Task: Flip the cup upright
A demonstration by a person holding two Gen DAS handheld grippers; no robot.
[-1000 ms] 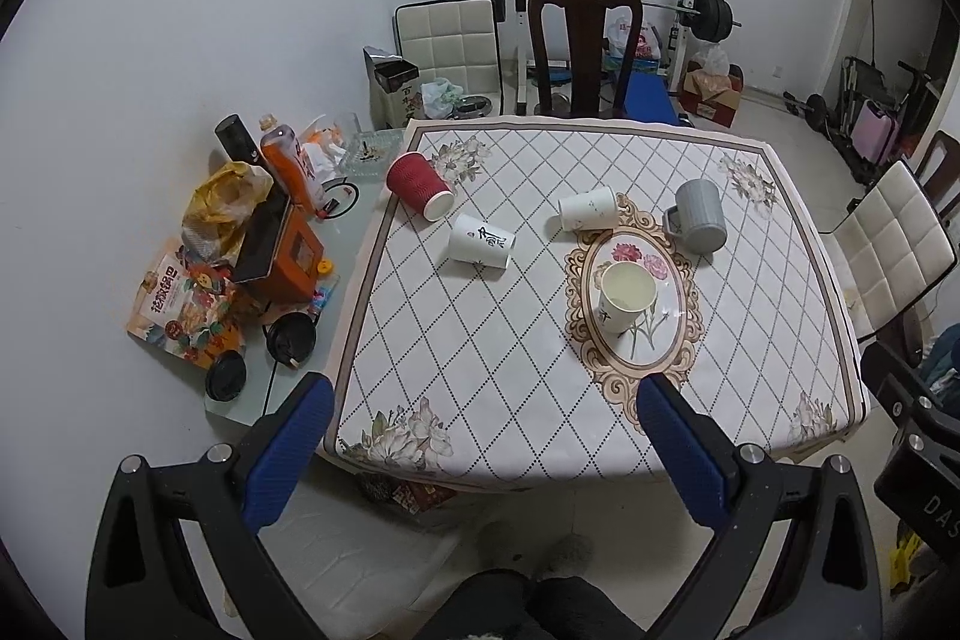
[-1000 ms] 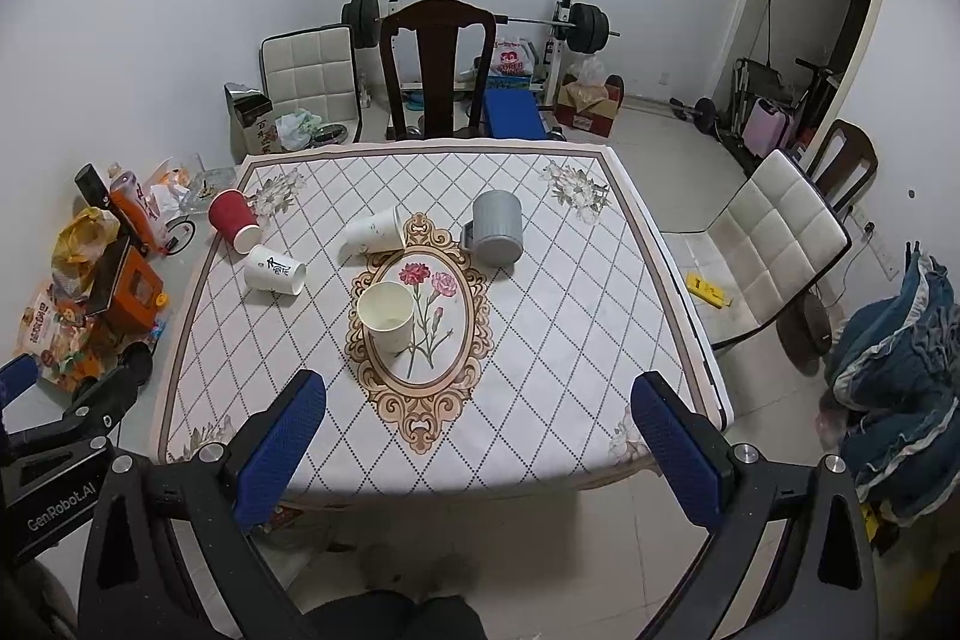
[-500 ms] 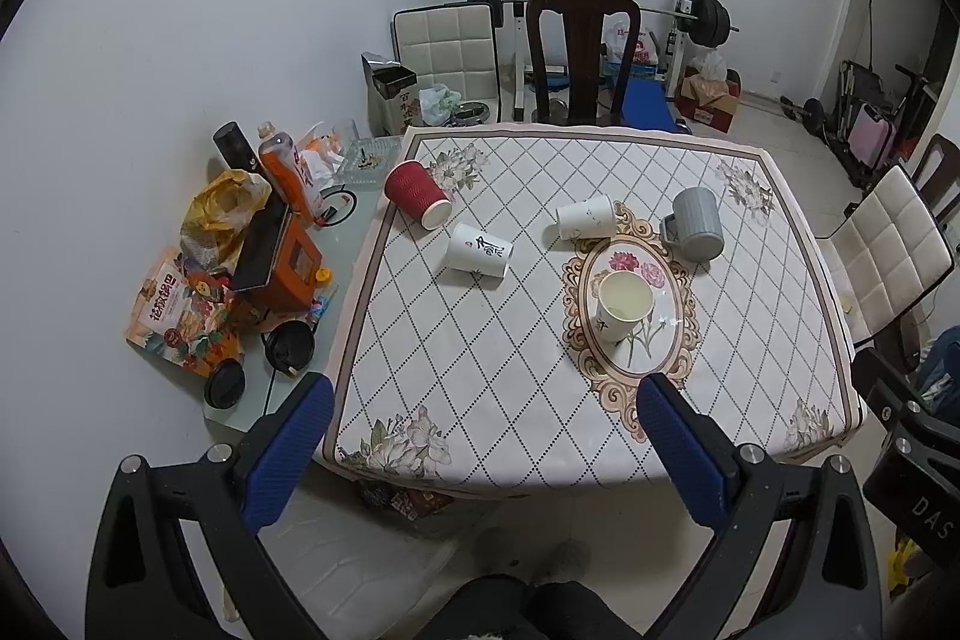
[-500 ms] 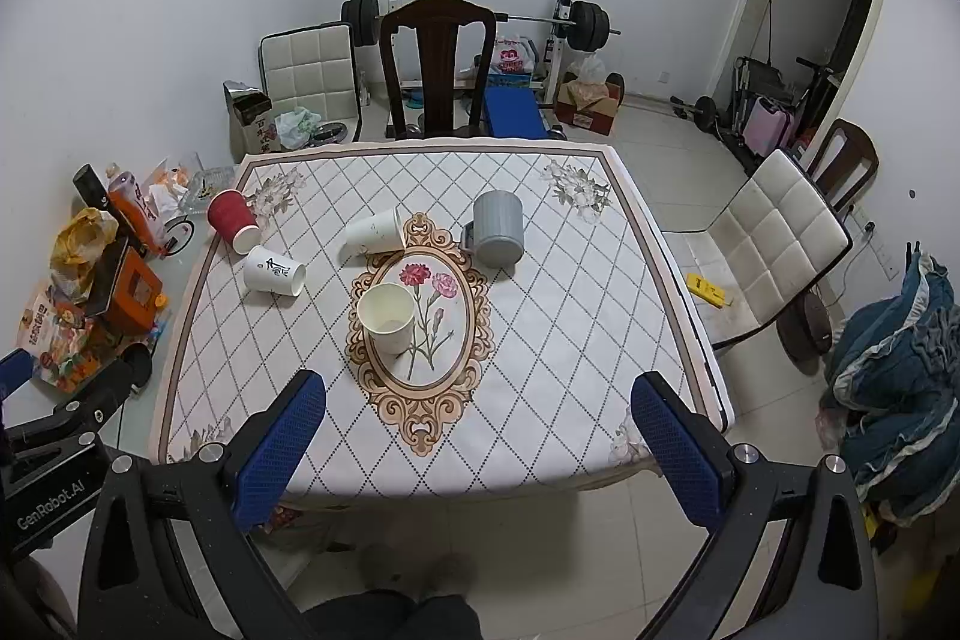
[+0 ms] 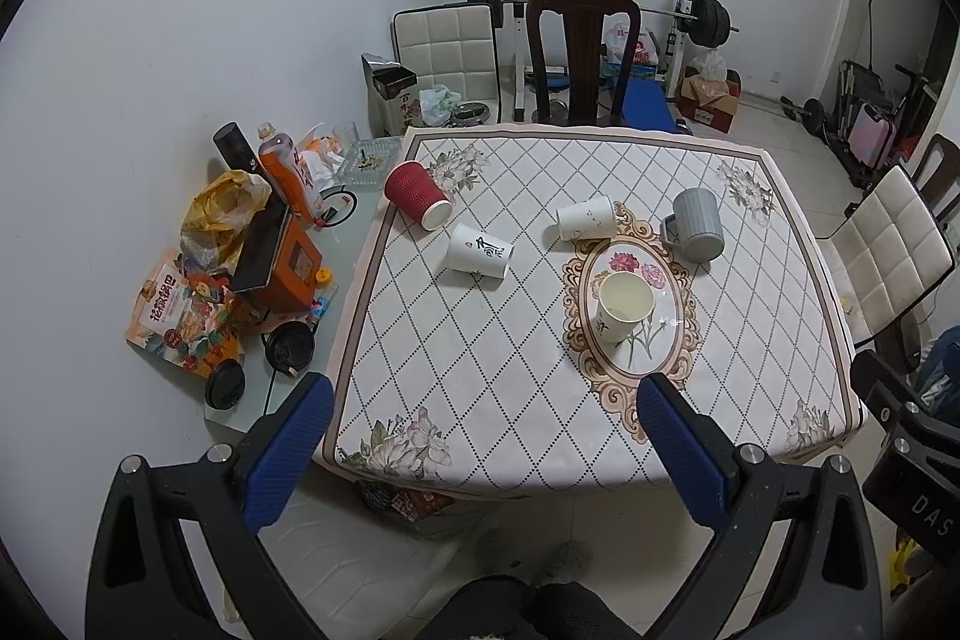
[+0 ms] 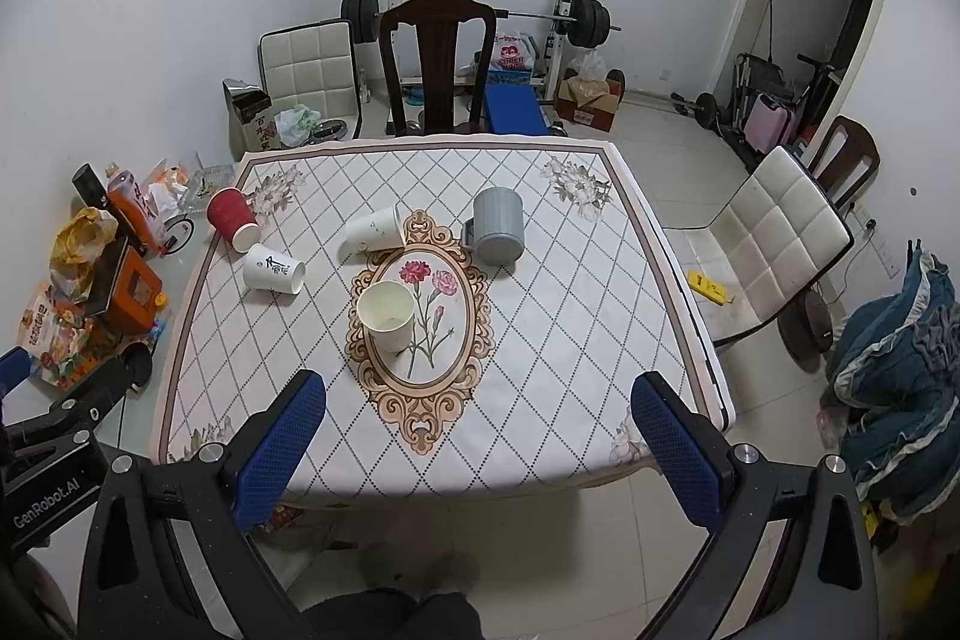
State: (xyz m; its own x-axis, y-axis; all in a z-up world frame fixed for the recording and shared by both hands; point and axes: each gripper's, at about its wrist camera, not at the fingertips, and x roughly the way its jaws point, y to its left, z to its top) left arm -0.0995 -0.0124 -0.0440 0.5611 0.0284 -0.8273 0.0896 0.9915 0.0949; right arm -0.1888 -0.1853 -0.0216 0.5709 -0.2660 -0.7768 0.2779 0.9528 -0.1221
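Both grippers, left [image 5: 483, 427] and right [image 6: 477, 424], have drawn back, fingers spread, empty; four cups on the tabletop [image 5: 480, 340] remain tipped.

Both views have drawn back from the surface [image 5: 480, 358]: it sits smaller and farther ahead than a second ago, with more floor showing below its near edge. In the right wrist view, the left hand-held gripper [image 6: 12, 376] has slipped lower at the frame's left edge.

Left tool [image 5: 480, 436] and right tool [image 6: 477, 433] hang side by side, jaws spread wide.
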